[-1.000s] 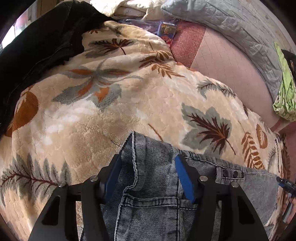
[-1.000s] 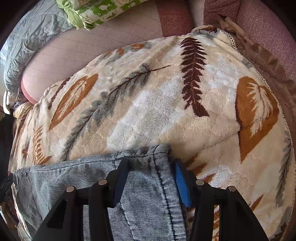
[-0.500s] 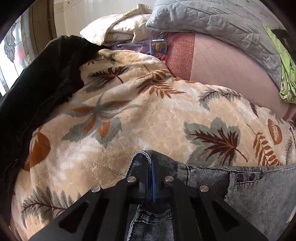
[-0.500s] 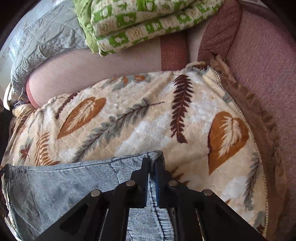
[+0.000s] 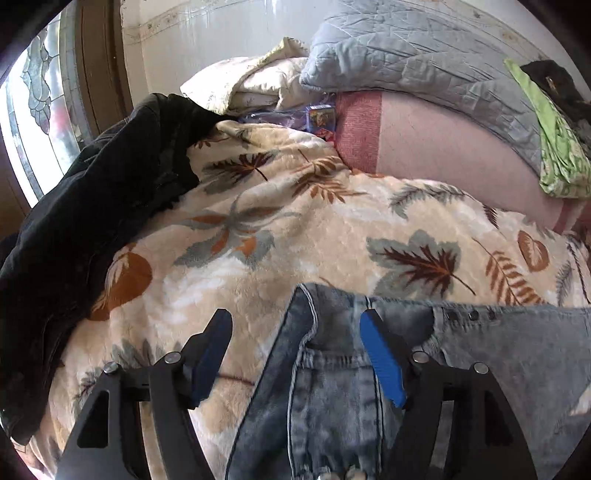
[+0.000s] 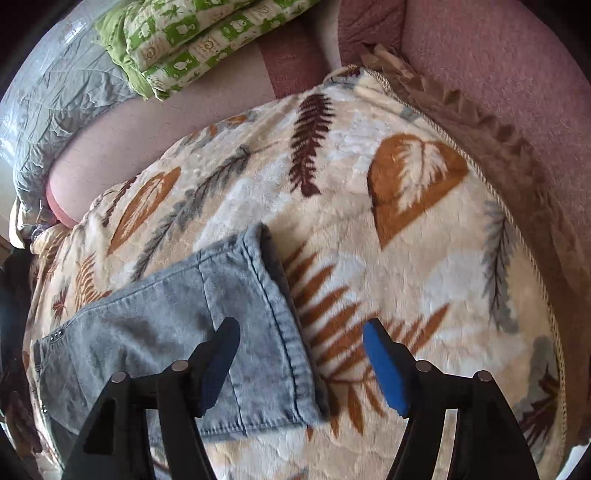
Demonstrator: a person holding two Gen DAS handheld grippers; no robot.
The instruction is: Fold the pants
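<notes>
Holding both my left gripper point(image 5: 295, 354) and right gripper point(image 6: 301, 363) wide with nothing in them, I should smooth the jeans point(image 6: 177, 321) lying flat on the blanket point(image 6: 406, 258) before folding again.

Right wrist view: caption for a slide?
Open right gripper above the jeans' hem on the leaf-print blanket.

Pants point(image 5: 480, 354): lying on the blanket point(image 5: 295, 229), near edge.
Coat point(image 5: 92, 221): on the blanket's left side.
Pillow point(image 5: 424, 48): far behind the blanket, right of the folded sheets point(image 5: 251, 85).
Small box point(image 5: 320, 116): between blanket and pillow.
Folded quilt point(image 6: 192, 33): far left, beyond the blanket.
</notes>
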